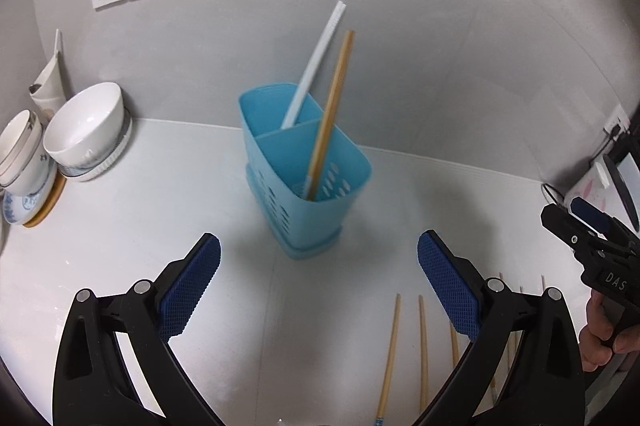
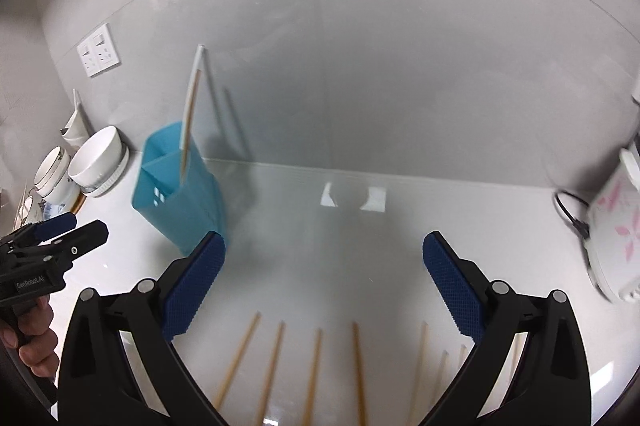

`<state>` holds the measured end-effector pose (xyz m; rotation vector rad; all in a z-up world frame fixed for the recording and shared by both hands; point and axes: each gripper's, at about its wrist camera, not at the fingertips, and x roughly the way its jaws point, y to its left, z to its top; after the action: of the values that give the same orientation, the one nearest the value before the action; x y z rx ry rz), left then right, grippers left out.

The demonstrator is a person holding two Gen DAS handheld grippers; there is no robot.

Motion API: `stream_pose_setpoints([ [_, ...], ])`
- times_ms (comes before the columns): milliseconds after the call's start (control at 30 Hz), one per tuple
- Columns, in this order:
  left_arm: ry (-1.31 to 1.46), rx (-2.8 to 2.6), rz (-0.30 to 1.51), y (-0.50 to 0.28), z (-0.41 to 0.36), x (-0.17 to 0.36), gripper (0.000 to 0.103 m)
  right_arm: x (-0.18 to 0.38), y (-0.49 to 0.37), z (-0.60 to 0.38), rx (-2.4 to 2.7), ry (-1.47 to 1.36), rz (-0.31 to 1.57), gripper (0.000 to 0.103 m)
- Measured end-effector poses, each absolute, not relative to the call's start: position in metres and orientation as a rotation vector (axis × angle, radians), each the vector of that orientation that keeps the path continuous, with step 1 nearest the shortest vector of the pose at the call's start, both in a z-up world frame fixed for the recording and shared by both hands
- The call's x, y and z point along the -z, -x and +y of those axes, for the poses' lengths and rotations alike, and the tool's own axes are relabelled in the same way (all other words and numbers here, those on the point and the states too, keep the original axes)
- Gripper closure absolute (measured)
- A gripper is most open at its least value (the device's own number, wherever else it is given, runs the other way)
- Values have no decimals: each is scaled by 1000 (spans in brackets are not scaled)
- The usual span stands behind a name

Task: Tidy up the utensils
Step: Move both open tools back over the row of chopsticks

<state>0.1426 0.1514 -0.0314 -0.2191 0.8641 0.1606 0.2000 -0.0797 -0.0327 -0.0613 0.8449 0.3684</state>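
blue holder (image 1: 308,170) upright on white counter (image 1: 132,246) near the back wall, white chopstick (image 1: 316,62) leaning in rear compartment, wooden chopstick (image 1: 332,114) in front one. more wooden chopsticks (image 2: 316,366) lying loose on the counter nearer the cameras. left gripper (image 1: 319,290) spread wide, empty. right gripper (image 2: 324,290) likewise released, nothing between pads. stacked bowls (image 1: 84,130) far left.

You are looking at a white countertop (image 1: 120,246). At frame centre a blue utensil caddy (image 1: 308,186) stands on it, stacked bowls (image 1: 86,130) sit far left, and loose wooden chopsticks (image 2: 312,370) lie along the bottom edge.
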Motion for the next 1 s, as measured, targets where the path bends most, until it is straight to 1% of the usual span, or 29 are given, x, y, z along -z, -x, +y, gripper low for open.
stream_pose_setpoints([
  [300,193,-108,933,-133,118,48,6,58,-172,-139,-275,32,924,8],
  [767,182,-71,1104,-119,94,111,6,114,-147,-194,-149,49,1101,8],
  [1000,166,-75,1184,-112,83,140,6,146,-135,-206,-112,89,1207,19],
])
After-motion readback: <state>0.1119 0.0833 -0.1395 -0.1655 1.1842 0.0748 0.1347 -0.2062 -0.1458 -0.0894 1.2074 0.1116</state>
